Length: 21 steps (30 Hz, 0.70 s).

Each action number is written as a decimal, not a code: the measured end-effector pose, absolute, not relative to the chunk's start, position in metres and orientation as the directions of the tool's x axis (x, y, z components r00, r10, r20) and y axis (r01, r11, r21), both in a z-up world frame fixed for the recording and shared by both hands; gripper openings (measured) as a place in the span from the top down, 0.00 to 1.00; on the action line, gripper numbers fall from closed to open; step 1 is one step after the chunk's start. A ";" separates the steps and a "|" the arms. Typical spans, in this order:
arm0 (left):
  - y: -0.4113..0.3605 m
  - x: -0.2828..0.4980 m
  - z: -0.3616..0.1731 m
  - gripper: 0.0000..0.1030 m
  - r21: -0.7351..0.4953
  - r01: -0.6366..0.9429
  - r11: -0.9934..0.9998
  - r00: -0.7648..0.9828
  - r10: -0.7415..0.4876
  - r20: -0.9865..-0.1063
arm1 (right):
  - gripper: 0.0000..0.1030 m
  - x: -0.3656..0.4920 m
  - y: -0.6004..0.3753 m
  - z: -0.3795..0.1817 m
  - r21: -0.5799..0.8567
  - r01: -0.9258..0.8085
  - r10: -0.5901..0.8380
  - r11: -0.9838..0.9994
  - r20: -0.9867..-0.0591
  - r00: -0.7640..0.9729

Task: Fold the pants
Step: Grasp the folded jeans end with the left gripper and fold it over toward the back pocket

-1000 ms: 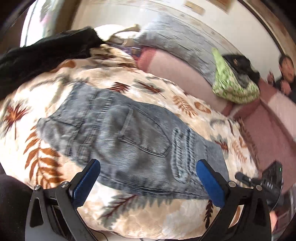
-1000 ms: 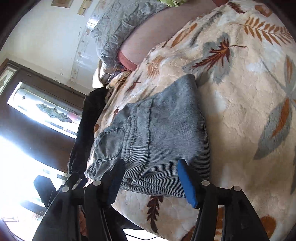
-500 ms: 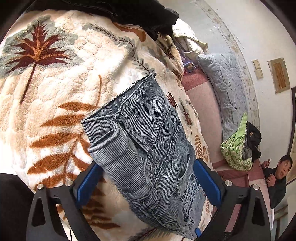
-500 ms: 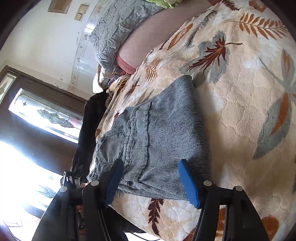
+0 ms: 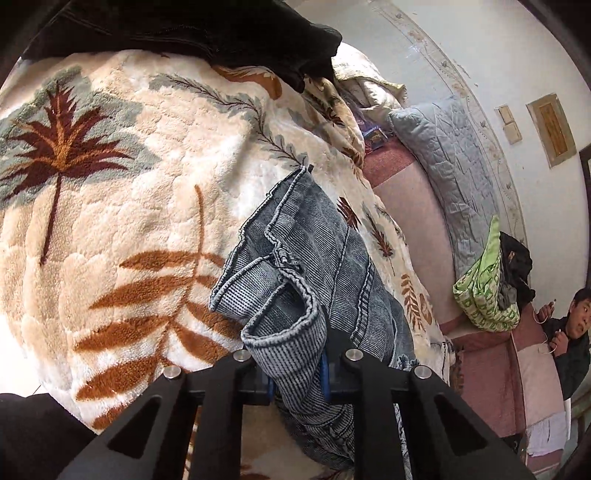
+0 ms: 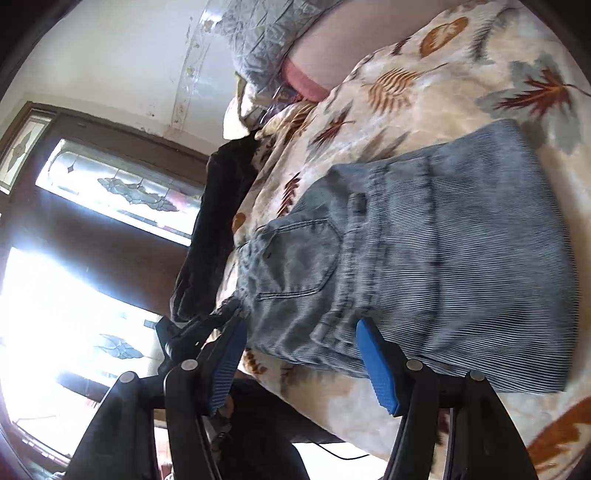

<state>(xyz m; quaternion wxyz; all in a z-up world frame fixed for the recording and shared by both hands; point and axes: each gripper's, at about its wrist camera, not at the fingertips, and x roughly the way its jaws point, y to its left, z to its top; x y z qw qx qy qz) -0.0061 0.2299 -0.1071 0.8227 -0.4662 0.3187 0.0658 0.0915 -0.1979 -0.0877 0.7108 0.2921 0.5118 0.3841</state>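
Grey-blue corduroy pants (image 6: 443,258) lie folded on a cream leaf-patterned blanket (image 5: 129,229). In the left wrist view my left gripper (image 5: 295,376) is shut on the bunched end of the pants (image 5: 291,332), with the cloth pinched between its blue pads. In the right wrist view my right gripper (image 6: 303,362) is open, its blue pads astride the near edge of the pants by the back pocket (image 6: 295,258). The left gripper (image 6: 192,332) shows there at the pants' left end.
Black clothing (image 5: 184,33) lies at the far side of the blanket. A grey quilted pillow (image 5: 454,177) and a green bag (image 5: 484,295) lie on the pink bed beyond. A person (image 5: 569,332) sits at the right. A bright window (image 6: 74,258) is on the left.
My left gripper has closed on the end of the pants, which was between its open pads before. My right gripper has moved closer to the pants' near edge and stays open.
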 end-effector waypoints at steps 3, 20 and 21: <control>0.230 -0.008 -0.106 0.84 -0.725 -0.387 0.570 0.798 -0.188 -0.573 | 0.36 0.110 -0.142 -0.090 0.821 -0.211 0.846 0.531 -0.526 0.084; 0.229 -0.007 -0.108 0.84 -0.718 -0.382 0.582 0.800 -0.180 -0.572 | 0.19 0.153 -0.056 -0.134 0.714 -0.089 0.714 0.695 -0.699 -0.038; 0.227 -0.006 -0.107 0.84 -0.712 -0.381 0.590 0.799 -0.176 -0.574 | 0.18 0.156 -0.053 -0.147 0.710 -0.094 0.706 0.698 -0.704 -0.073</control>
